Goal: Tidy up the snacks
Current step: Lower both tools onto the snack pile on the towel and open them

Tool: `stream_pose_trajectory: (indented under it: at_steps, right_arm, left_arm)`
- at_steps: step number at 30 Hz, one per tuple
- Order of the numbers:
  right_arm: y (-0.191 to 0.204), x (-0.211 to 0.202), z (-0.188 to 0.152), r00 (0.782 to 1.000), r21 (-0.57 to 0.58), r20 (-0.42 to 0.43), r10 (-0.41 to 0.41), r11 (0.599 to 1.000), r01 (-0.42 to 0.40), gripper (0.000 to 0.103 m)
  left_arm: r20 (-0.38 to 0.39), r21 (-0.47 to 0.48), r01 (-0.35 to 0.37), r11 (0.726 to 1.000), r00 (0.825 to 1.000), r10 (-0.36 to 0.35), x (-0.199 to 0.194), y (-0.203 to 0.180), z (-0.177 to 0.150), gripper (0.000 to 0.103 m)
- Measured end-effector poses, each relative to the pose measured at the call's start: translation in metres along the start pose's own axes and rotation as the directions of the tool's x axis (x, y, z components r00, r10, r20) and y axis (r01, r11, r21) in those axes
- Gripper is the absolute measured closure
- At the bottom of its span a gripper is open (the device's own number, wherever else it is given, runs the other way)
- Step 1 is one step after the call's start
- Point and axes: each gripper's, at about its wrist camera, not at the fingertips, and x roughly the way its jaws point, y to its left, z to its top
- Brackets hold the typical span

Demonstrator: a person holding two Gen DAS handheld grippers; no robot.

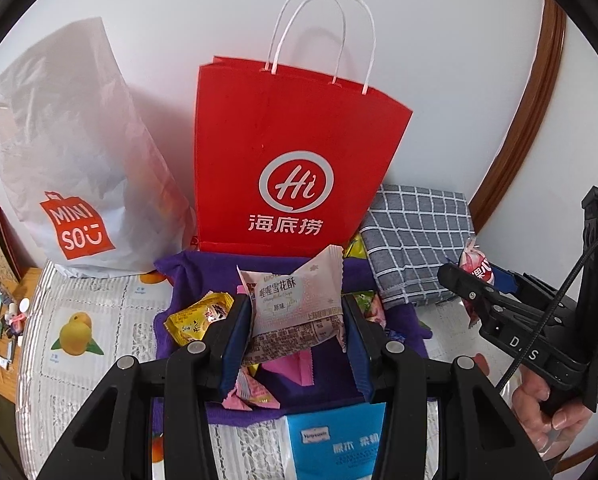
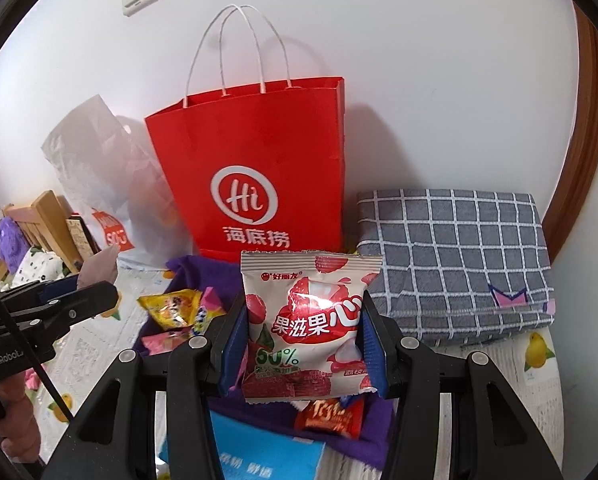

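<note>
My left gripper (image 1: 297, 320) is pinched on a pale pink snowflake-crisp packet (image 1: 297, 304), its blue pads pressed against the packet's two side edges. My right gripper (image 2: 303, 332) is clamped the same way on a red-and-white lychee gummy pouch (image 2: 309, 320). Both packets stand upright between the fingers and hang clear above the loose snacks.

I judge the step in hand to be carrying the two packets to a bag. To do it well I should keep each squeeze steady, since the wrappers are slick and puffy and could slide out, and lift each packet above a bag's rim before letting go. The two tools sit close side by side, so I would drop one packet at a time.

Just below my fingers lies a purple cloth (image 1: 283, 272) with the rest of the pile on it: a yellow packet (image 1: 197, 316) to the left of my left gripper, pink candies (image 1: 251, 394) under it, and a red wrapper (image 2: 331, 418) under the right gripper. Nearest me is a blue tissue pack (image 1: 335, 436).

Straight ahead, beyond the cloth, stands the red paper bag (image 1: 295, 128) with white handles; its mouth is open, but I cannot see inside. To its left is a white plastic bag (image 1: 71, 152), contents showing only as dim shapes. To the right lies a folded grey checked cloth (image 2: 455, 260).
</note>
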Motion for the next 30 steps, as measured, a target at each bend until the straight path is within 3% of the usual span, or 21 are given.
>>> stream_pose_trajectory:
  at_steps: [9,30]
  right_arm:
    - [-0.016,0.037,-0.003,0.998,0.023,-0.067,-0.004,1.000,0.005,0.053]
    - [-0.007,0.084,-0.022,0.986,-0.042,-0.165,-0.018,0.999,0.012,0.053]
  left_arm:
    - [0.001,-0.023,0.036,0.999,0.999,-0.036,0.028,0.005,0.010,0.060]
    - [-0.048,-0.027,-0.020,0.999,0.999,0.019,0.057,0.020,0.002,0.060]
